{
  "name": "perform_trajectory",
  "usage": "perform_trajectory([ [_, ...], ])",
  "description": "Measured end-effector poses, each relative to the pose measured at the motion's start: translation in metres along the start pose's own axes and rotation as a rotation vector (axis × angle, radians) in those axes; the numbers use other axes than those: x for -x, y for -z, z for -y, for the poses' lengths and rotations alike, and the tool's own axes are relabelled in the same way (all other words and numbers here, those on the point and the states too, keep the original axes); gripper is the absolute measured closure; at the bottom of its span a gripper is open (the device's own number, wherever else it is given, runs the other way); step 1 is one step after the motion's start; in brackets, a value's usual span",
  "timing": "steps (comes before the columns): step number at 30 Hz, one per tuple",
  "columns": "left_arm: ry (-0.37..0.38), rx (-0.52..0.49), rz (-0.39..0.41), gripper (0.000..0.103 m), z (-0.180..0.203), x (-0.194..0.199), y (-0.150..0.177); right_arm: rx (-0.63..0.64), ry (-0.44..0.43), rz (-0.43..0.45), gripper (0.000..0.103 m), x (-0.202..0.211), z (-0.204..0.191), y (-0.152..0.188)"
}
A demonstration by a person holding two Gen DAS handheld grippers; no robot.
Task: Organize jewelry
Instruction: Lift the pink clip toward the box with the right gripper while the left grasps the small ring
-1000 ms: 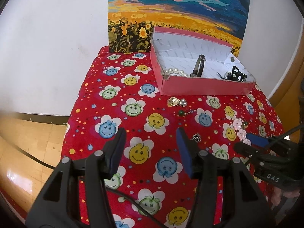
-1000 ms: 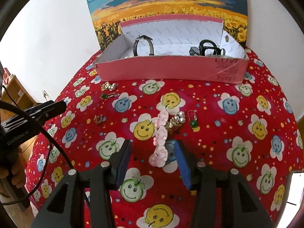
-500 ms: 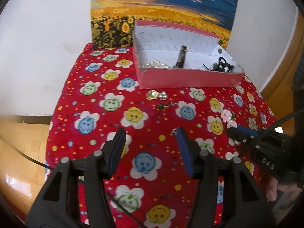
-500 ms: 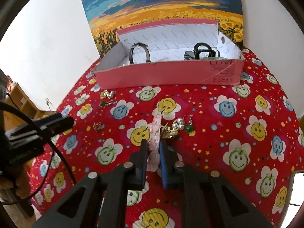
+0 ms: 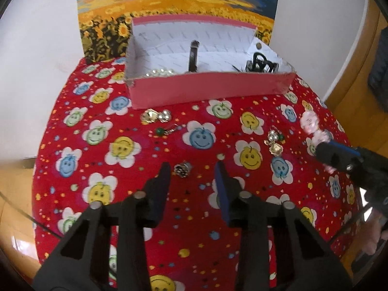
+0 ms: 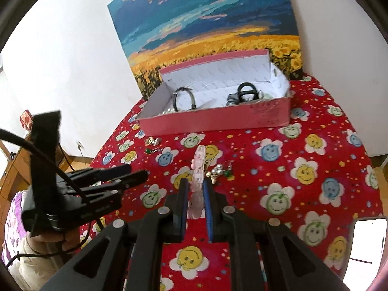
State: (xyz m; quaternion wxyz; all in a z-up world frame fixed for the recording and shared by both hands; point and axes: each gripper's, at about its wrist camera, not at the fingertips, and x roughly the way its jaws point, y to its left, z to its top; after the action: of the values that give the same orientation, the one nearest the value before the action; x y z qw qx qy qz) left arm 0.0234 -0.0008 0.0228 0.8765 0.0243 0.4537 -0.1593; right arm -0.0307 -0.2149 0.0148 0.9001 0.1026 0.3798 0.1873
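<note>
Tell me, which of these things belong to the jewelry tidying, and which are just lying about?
Part of the job:
pink bracelet in the right gripper
small ring by the left gripper
earrings
pink box

Just there:
sunflower painting
smiley tablecloth

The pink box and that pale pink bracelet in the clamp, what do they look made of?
The pink box looks like cardboard: thin folded walls, matte pink outside, white printed lining, scuffed edges. The pale pink bracelet looks like translucent plastic or resin beads, glossy and light-catching; glass can't be ruled out. The right gripper is shut on it.
</note>
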Motion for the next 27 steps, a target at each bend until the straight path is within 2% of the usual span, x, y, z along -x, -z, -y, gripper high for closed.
perform_trajectory([
  [5,-0.032,0.028,-0.023,0.087,-0.002,-0.012,0.001,-0.01,0.014,0.002,0.089,0.005,0.009,0.003],
  [10,-0.053,0.033,-0.005,0.093,0.0,-0.015,0.0,-0.021,0.011,-0.006,0.089,0.005,0.015,0.006],
  [19,-0.042,0.059,-0.002,0.094,-0.003,-0.01,0.0,-0.027,0.003,0.001,0.089,0.009,0.02,0.009],
  [27,-0.017,0.099,0.042,0.094,-0.007,0.018,0.003,-0.007,0.004,0.012,0.089,0.016,0.011,0.011],
])
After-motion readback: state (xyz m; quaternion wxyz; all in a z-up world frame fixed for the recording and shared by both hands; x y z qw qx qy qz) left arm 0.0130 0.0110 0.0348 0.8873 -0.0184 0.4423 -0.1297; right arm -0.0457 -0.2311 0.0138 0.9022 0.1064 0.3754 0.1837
